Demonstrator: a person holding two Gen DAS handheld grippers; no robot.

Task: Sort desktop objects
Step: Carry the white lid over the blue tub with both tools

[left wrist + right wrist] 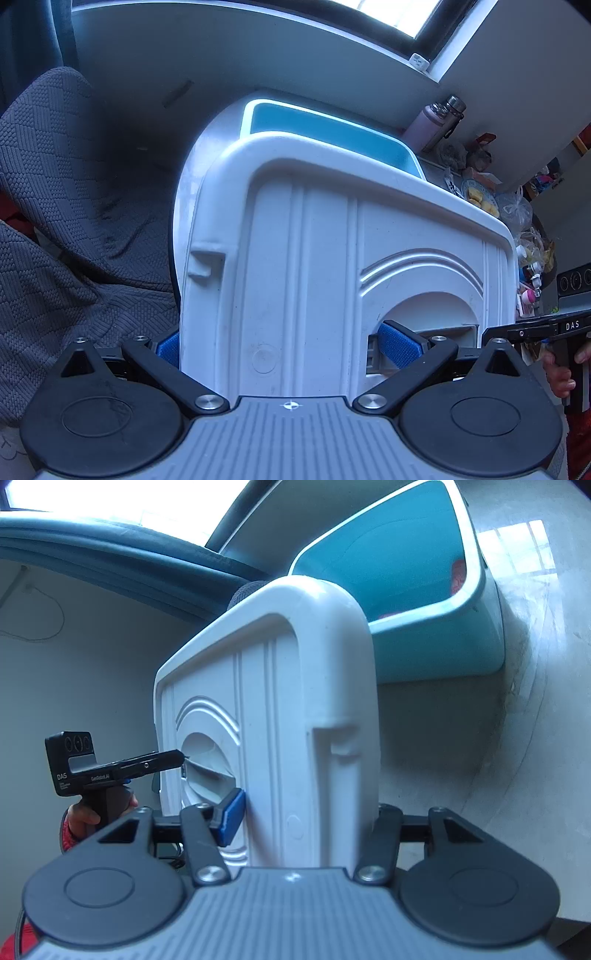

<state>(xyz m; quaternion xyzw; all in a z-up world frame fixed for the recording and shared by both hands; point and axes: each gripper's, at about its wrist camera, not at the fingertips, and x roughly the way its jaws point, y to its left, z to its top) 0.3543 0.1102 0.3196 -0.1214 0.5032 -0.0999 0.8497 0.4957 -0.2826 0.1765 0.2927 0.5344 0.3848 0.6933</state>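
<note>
- Left wrist view: the left gripper [290, 341] is clamped across one end of the white lid [332, 266], a blue pad [400, 343] pressing at the handle recess and its partner on the outer edge. The lid stands on edge, up off the table. Behind it sits the blue storage box [321, 125], open, on the grey table [192, 177]. At the right edge, the right gripper [532, 330] comes in, with a hand [561, 365] on its grip.
- Right wrist view: the right gripper [303, 814] is closed on the lid's [273, 709] other end, one blue pad [232, 816] flat against its face. The left gripper [173, 757] reaches the handle recess. The box [436, 638] lies just beyond, something red inside.
- Progress, as I read it: items are binned, the lid is carried by both hands, and it's not yet seated on the box — that's what remains.
</note>
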